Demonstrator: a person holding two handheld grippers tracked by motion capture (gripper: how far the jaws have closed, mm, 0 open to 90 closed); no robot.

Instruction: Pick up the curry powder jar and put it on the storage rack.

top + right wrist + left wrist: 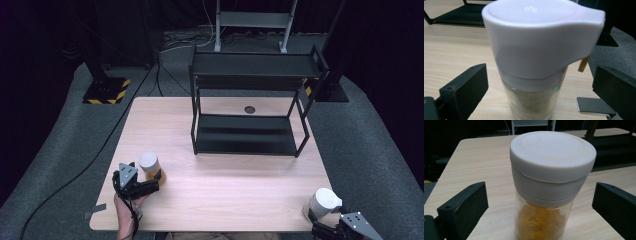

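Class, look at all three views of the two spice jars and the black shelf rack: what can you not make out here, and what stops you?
- Orange spice jar: its base, cut off by the left gripper view's bottom edge.
- Pale spice jar: its base, likewise cut off in the right gripper view.
- Right gripper: partly cut off by the high view's bottom edge.
- Black shelf rack: its lower shelf's back part, hidden under the top shelf in the high view.
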